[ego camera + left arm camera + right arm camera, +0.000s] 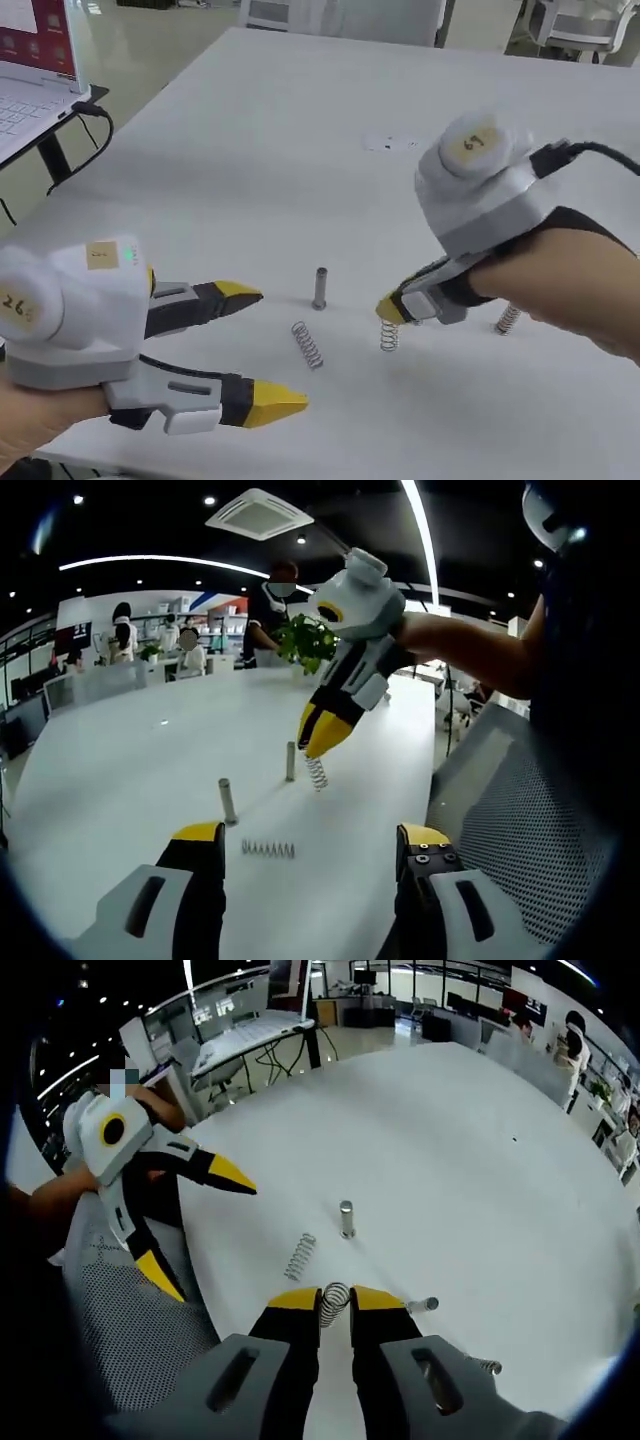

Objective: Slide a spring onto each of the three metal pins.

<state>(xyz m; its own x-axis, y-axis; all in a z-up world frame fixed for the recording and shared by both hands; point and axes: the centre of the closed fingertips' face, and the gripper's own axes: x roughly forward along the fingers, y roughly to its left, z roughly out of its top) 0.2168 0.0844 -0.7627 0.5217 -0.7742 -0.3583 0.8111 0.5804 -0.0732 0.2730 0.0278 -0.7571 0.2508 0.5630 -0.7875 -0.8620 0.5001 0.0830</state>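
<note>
My right gripper (392, 310) (337, 1302) is shut on a small spring (388, 336) (335, 1296) that hangs upright from its yellow tips just above the white table (300, 180). In the left gripper view this held spring (317, 772) sits right beside a metal pin (291, 761). Another upright pin (320, 288) (227, 800) (346, 1218) stands a little to the left. A loose spring (307, 343) (268, 849) (299, 1256) lies flat between the grippers. My left gripper (265, 347) (312, 840) is open and holds nothing, low at the near left.
A further spring (508, 318) (487, 1365) lies by the right hand, and a pin (425, 1305) shows just beside the right finger. A laptop (30, 60) stands on a stand at far left. A small label (390, 142) lies mid-table. Mesh chairs sit close behind.
</note>
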